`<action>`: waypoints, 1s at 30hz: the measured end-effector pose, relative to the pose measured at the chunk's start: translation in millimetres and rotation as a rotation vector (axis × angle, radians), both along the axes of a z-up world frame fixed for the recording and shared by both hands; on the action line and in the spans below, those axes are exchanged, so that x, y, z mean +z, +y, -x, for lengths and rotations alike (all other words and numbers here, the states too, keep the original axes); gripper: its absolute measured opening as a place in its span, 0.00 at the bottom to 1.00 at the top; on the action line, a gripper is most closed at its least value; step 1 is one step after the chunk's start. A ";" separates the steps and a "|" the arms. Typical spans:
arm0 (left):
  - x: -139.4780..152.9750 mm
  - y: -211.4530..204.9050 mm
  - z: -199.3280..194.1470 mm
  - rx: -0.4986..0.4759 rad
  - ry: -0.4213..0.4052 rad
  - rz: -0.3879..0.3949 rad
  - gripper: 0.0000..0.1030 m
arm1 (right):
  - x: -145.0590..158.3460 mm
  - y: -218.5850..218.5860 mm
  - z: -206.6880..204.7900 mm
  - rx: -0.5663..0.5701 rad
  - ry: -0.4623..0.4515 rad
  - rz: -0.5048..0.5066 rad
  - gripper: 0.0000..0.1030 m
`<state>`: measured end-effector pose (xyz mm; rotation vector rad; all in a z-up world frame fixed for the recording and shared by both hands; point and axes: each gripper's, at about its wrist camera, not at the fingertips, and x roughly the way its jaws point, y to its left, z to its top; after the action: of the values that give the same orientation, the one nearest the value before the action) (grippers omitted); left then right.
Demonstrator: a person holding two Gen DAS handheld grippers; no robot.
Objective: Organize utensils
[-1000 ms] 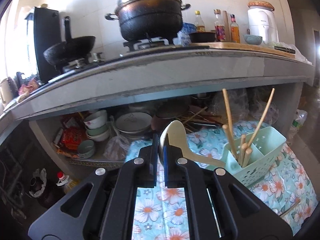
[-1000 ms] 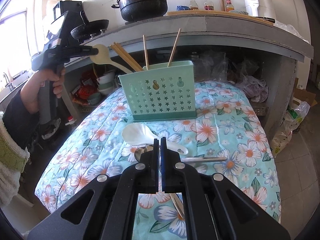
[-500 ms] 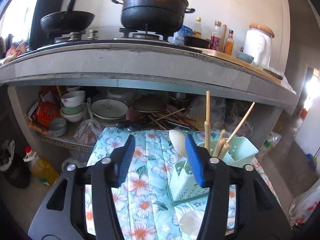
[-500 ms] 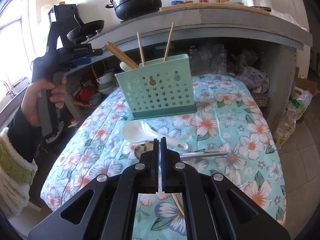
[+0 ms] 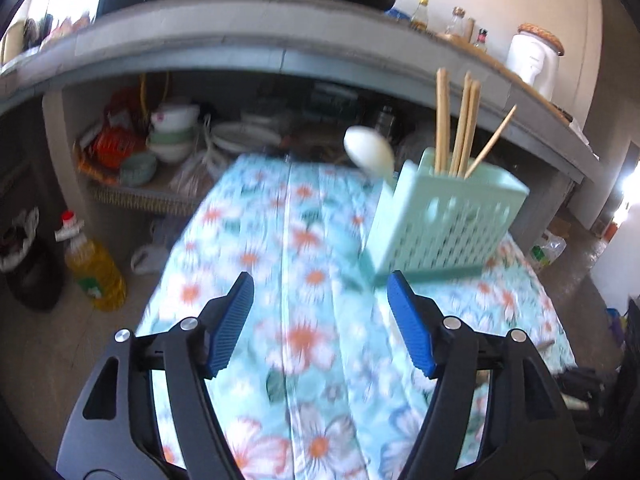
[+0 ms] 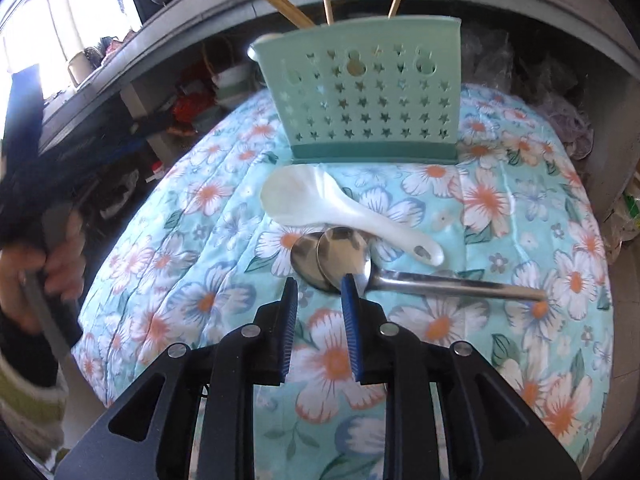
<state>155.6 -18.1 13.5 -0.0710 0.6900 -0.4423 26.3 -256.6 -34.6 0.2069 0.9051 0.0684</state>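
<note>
We can read no writing. Our left claw is opening, empty. Our right claw is opening, empty, just above the steel spoons on the flowered cloth before the utensil holder.

Left gripper opening, empty, before mint holder with chopsticks.

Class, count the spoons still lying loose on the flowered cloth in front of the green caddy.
3: a white spoon nearest the green caddy, and two metal spoons, bowls overlapping, just beyond the right tool. More may be hidden.
</note>
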 end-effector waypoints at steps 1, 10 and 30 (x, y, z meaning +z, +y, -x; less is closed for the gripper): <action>-6.7 2.0 1.4 -0.003 0.023 0.009 0.64 | -2.8 0.6 -6.8 0.000 0.013 0.002 0.22; -31.0 7.3 7.6 -0.024 0.069 0.024 0.63 | -19.1 1.6 -46.8 0.003 0.091 0.040 0.42; -39.9 6.5 4.8 -0.044 0.107 0.056 0.64 | 1.3 1.8 -33.3 -0.014 0.028 0.116 0.35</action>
<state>150.8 -11.6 -26.4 -0.1330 0.7857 -0.5028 59.6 -254.8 -33.2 0.1064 0.9321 -0.0002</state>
